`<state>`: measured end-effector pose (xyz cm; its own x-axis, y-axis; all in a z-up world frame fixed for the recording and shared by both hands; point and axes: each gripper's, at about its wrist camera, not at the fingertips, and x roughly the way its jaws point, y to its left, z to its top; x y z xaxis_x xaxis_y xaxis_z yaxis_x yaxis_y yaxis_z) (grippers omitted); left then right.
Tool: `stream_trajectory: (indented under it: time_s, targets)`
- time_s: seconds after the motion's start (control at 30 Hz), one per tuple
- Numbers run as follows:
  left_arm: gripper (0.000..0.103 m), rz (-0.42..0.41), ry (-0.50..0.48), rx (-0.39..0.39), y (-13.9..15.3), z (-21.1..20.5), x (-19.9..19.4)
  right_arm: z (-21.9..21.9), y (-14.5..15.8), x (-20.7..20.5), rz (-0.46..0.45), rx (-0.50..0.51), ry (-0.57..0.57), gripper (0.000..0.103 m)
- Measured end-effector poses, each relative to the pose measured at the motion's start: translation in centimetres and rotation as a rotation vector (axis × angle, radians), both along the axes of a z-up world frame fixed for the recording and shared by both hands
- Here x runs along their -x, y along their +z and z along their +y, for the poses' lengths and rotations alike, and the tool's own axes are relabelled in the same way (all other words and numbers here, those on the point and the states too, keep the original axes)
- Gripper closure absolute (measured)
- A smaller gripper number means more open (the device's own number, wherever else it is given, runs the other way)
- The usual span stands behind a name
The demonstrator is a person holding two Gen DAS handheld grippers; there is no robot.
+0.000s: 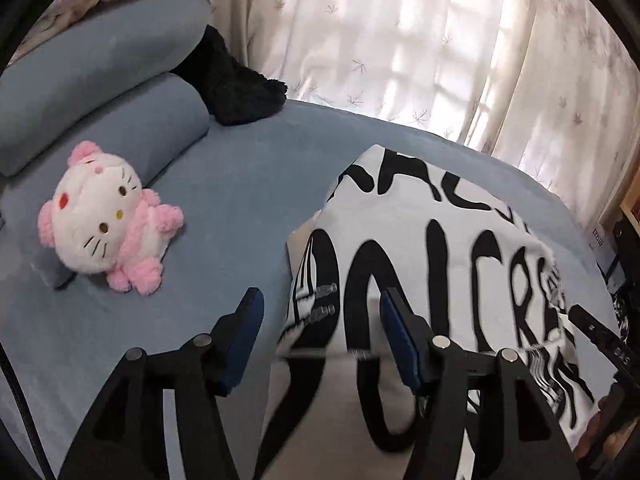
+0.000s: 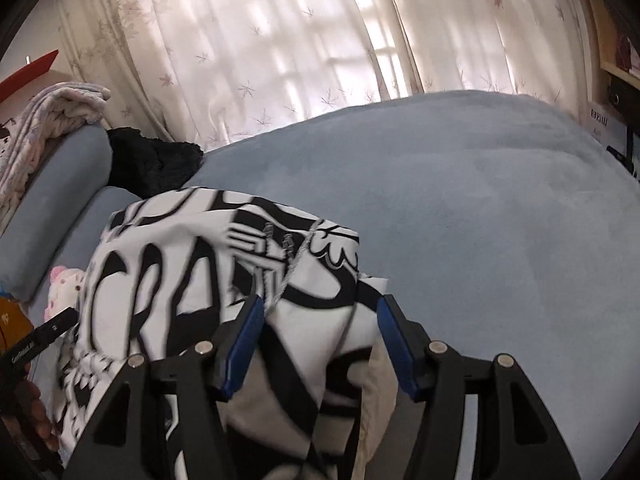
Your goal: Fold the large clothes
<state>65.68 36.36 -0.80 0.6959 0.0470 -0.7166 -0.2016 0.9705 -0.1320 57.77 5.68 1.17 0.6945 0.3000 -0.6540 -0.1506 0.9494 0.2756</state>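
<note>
The left gripper [image 1: 320, 320] is spread, gripping nothing; the right gripper [image 2: 320, 320] likewise straddles the printed garment [image 1: 440, 240] unpinched, so its loose folds could slump open on the bed [image 2: 480, 200].

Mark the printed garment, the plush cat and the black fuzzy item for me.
printed garment [image 1: 452, 216]: left wrist view, white upper panel.
plush cat [image 1: 96, 216]: left wrist view, white face.
black fuzzy item [image 1: 236, 84]: left wrist view, its middle.

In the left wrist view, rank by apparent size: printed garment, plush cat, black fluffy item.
1. Printed garment, nearest the camera.
2. Plush cat.
3. Black fluffy item; similar to the cat, farther off and partly hidden, so unsure.
</note>
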Motion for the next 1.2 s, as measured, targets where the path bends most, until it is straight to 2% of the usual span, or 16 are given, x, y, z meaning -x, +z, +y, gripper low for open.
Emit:
stream_trajectory:
  time_s: [0.1,0.27,0.33,0.5,0.57,0.73,1.0,1.1,1.2]
  targets:
    - [0.044,0.005,-0.022,-0.012,1.4,-1.1,1.8,0.0,1.8,1.8,-0.002,0.019,0.031,0.043]
    - [0.025,-0.001,-0.045,-0.010,5.0,-4.0,6.8,-0.8,5.4,6.4,0.014,0.034,0.072,0.043]
    - [0.020,0.014,-0.059,-0.036,6.5,-5.7,9.5,-1.2,6.7,8.9,0.039,0.056,0.096,0.043]
    - [0.018,0.037,-0.074,-0.064,9.4,-9.0,15.7,-2.7,9.1,14.4,0.080,0.105,0.128,0.043]
    - [0.013,0.048,-0.072,-0.077,10.7,-10.2,18.7,-3.7,10.1,17.1,0.087,0.119,0.137,0.043]
    - [0.007,0.036,-0.074,-0.084,13.6,-12.8,24.9,-7.1,12.3,23.4,0.077,0.150,0.125,0.041]
    - [0.006,0.059,-0.056,-0.012,14.9,-15.7,33.3,-11.6,14.2,32.1,0.084,0.145,0.127,0.038]
    - [0.006,0.038,-0.074,-0.006,15.2,-17.3,36.7,-13.0,14.1,35.4,0.081,0.150,0.134,0.038]
    - [0.006,-0.001,-0.089,-0.037,15.2,-18.9,40.1,-14.0,13.8,37.9,0.073,0.143,0.129,0.038]
